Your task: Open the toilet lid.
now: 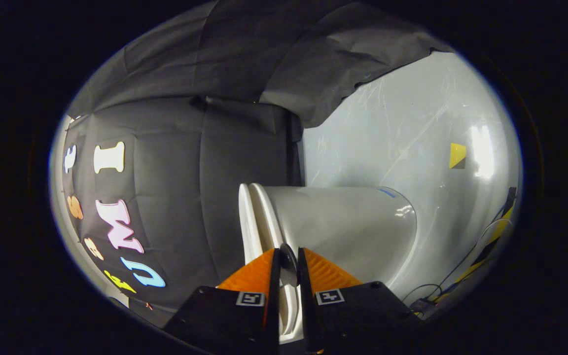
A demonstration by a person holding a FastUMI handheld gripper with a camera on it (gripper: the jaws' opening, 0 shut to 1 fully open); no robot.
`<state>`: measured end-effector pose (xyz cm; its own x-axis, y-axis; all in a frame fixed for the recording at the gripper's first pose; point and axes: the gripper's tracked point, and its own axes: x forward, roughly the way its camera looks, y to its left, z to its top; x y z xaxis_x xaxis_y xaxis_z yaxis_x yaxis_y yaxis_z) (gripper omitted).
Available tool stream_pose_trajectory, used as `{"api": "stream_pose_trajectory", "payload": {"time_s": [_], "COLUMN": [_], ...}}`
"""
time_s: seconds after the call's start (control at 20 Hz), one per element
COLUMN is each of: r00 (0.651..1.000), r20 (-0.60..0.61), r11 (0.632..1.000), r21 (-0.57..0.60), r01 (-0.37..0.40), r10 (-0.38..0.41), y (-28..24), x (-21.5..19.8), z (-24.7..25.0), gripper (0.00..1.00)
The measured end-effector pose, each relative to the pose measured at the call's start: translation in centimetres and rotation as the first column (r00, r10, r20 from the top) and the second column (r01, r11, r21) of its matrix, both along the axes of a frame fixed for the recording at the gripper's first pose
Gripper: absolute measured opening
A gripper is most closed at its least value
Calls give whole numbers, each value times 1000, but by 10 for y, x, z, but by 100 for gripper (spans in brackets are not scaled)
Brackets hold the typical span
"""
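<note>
Seemingly, tongs (288,261) pinch the toilet lid's (257,217) upright edge.

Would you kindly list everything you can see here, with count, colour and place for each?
toilet lid: one, white, edge-on, its rim running down between the fingers.
toilet seat: one, white, right against the lid, also between the fingers.
toilet body: one, white, glossy, beyond the fingers and beside the seat.
black cloth: one, black, booth wall behind the toilet, draped over the top.
white panel: one, pale and scratched, behind the toilet body.
yellow-and-black marker: one, on the white panel.
cables: a few, dark, low beside the toilet body.
gripper: one, fingers closed narrowly over the lid and seat rims; firm contact cannot be confirmed.
</note>
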<state>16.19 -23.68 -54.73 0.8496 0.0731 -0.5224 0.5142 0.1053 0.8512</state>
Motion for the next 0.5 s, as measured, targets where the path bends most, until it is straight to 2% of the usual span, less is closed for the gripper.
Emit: {"api": "stream_pose_trajectory", "payload": {"time_s": [0.25, 0.3, 0.5], "r00": [996, 992, 993], "r20": [75, 102, 111], "r11": [997, 995, 999], "r21": [66, 81, 40], "r01": [43, 64, 34], "r10": [-48, -72, -39], "y": [-2, -5, -1], "x": [9, 21, 5], "z": [4, -1, 1], "gripper": [23, 5, 5]}}
